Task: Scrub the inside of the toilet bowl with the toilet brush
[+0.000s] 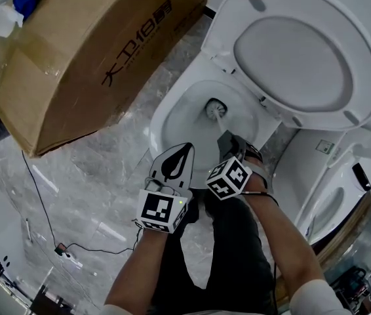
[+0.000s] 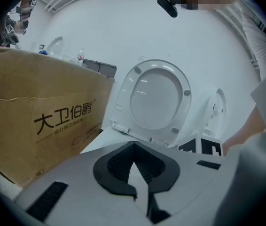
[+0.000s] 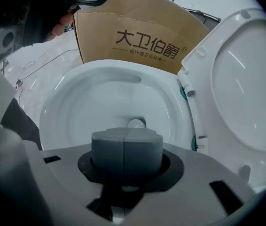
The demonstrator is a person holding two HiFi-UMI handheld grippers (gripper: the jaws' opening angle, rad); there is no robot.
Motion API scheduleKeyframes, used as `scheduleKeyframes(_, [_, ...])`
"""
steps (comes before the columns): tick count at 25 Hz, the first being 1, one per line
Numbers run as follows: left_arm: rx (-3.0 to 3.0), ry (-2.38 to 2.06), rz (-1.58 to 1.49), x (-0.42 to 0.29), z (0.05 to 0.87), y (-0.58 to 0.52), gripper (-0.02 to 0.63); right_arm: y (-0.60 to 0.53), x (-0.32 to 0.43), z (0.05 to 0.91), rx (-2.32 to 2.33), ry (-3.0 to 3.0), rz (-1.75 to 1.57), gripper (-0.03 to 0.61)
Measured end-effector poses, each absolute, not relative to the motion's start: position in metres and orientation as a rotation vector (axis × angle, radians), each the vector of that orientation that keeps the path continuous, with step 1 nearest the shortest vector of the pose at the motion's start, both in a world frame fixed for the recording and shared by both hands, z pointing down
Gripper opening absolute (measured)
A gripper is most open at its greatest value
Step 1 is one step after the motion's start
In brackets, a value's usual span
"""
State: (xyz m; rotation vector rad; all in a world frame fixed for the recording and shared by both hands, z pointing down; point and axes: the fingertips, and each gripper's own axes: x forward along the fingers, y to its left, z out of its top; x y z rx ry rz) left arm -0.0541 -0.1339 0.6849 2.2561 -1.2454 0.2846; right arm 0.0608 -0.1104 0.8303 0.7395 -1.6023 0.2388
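Right tongs (image 1: 229, 140) clench the toilet brush (image 1: 215, 109), its head inside the toilet bowl (image 1: 184, 113); left tongs (image 1: 187, 148) are closed and empty.

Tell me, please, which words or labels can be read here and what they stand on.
"大卫伯爵": large dark print on the side of the cardboard box.
Smaller line printed beneath it: too small to read surely.
Round stamps low on the same box: too blurred.
Nothing else is legible.
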Motion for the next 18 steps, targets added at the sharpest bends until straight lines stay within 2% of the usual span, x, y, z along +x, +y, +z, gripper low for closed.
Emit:
scheduleKeyframes(7, [2.258, -1.248, 0.300, -0.058, 0.684, -0.138, 0.006, -0.116, 0.067, 0.828, 0.773, -1.586, 0.279, 0.155])
scheduleKeyframes(18, [2.249, -1.166, 0.296, -0.043, 0.599, -0.117, 0.006, -0.083, 0.092, 0.720, 0.902, -1.672, 0.508, 0.155])
